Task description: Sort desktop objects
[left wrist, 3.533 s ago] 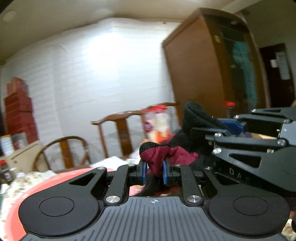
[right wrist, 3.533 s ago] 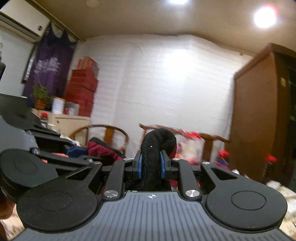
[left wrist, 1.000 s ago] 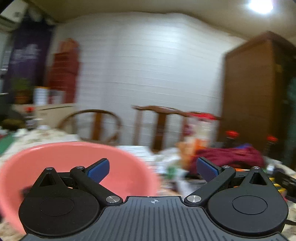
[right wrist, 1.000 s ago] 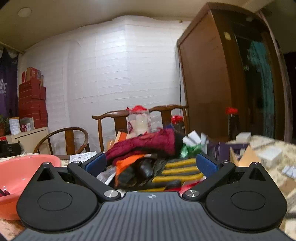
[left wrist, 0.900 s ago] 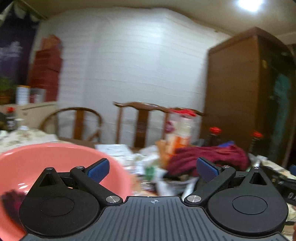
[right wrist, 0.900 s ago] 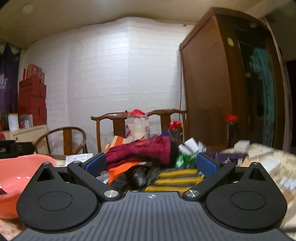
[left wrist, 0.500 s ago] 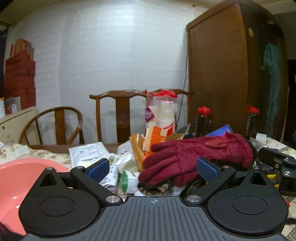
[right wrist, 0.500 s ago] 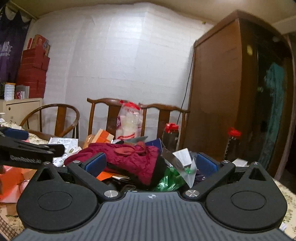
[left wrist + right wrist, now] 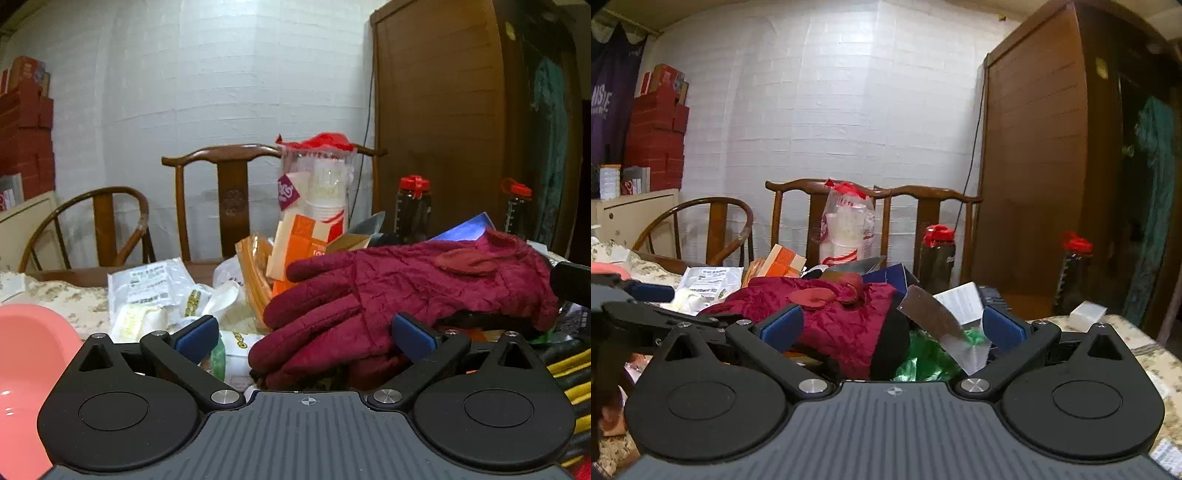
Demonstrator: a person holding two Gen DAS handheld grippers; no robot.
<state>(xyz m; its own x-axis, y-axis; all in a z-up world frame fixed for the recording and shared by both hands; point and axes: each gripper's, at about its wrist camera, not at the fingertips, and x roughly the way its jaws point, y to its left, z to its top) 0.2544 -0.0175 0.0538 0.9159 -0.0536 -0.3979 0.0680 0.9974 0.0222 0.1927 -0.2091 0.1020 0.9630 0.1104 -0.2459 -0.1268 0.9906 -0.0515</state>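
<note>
A dark red glove [image 9: 406,288] lies on top of a pile of packets on the table. My left gripper [image 9: 304,330] is open, its jaws on either side of the glove's finger end, close to it. The glove also shows in the right wrist view [image 9: 846,314]. My right gripper [image 9: 892,326] is open at the glove's cuff end, above green wrapping [image 9: 923,354]. The left gripper's body [image 9: 657,317] shows at the left of the right wrist view. A pink basin [image 9: 26,369] sits at the far left.
White and orange packets [image 9: 162,295], a bag of paper cups with a red top [image 9: 321,184] and two red-capped bottles [image 9: 413,206] stand behind the glove. Wooden chairs [image 9: 229,192] and a brown cabinet [image 9: 443,129] are beyond the table. Yellow-striped dark cloth [image 9: 569,376] lies at the right.
Both grippers let go of the first glove at the basin, opened, and swung right to the pile. They have closed in on the red glove, which now sits between the left jaws.
</note>
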